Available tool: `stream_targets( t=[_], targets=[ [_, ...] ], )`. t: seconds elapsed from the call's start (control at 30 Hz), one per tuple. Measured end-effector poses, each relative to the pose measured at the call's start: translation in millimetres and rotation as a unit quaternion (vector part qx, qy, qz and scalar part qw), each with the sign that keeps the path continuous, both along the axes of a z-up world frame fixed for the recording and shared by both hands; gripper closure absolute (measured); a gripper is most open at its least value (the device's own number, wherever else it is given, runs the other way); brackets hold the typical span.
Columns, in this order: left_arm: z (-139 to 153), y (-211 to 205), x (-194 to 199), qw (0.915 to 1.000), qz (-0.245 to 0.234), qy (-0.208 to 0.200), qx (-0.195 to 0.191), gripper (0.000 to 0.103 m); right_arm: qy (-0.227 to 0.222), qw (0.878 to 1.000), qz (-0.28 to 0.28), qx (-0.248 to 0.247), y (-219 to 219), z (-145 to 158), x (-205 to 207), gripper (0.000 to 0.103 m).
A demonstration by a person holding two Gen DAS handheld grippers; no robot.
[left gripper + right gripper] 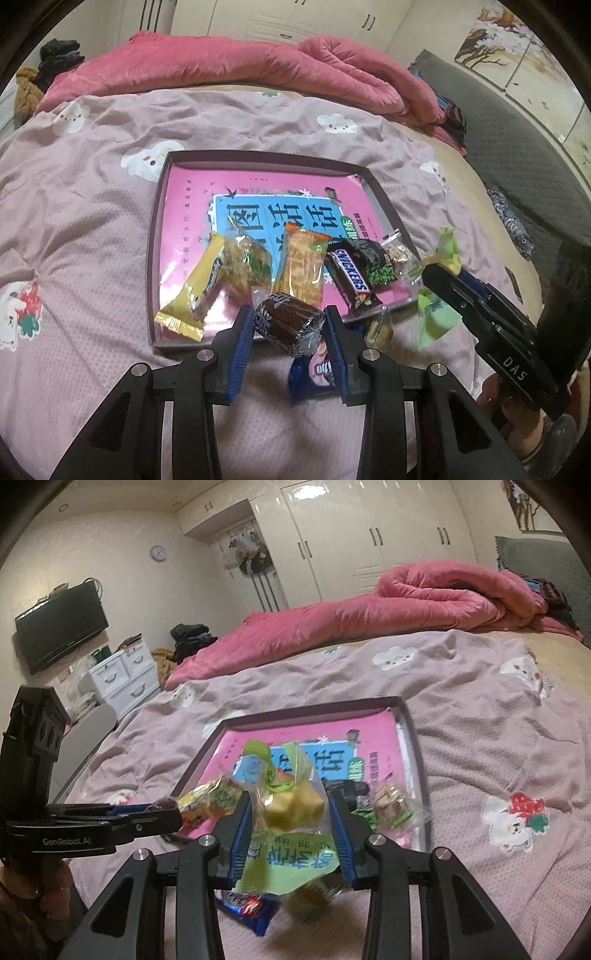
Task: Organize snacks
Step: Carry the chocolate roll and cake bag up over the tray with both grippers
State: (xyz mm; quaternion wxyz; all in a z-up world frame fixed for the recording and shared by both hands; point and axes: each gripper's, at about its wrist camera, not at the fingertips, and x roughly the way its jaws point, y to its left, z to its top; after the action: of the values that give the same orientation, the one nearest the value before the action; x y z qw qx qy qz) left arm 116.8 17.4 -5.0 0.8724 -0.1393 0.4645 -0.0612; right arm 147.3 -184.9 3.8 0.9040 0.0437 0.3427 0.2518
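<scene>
Left gripper clenched on a brown roll, held up at 6 o'clock over the near rim of the tray. Right gripper clenched on a green bag with a yellow cake inside, up in the air near the tray's 5 o'clock corner. In the tray, on a pink book: a gold bar, an orange pack, a Snickers, a small clear pack. On the sheet at 6 o'clock, below the left gripper: a blue pack. Past the tray at 12 o'clock: a pink quilt.
</scene>
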Motion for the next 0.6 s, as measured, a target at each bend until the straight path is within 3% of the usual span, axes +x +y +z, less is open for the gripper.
stream_targets(
  t=[0.3,0.6],
  targets=[
    [-9,-5,21,0.9999,0.004,0.012,0.008,0.064,0.001,0.999,-0.039,0.005,-10,-9,23,0.063],
    [-26,-10,41,0.9992,0.006,0.034,0.021,0.064,0.008,0.998,-0.056,-0.021,-6,-27,38,0.063]
  ],
)
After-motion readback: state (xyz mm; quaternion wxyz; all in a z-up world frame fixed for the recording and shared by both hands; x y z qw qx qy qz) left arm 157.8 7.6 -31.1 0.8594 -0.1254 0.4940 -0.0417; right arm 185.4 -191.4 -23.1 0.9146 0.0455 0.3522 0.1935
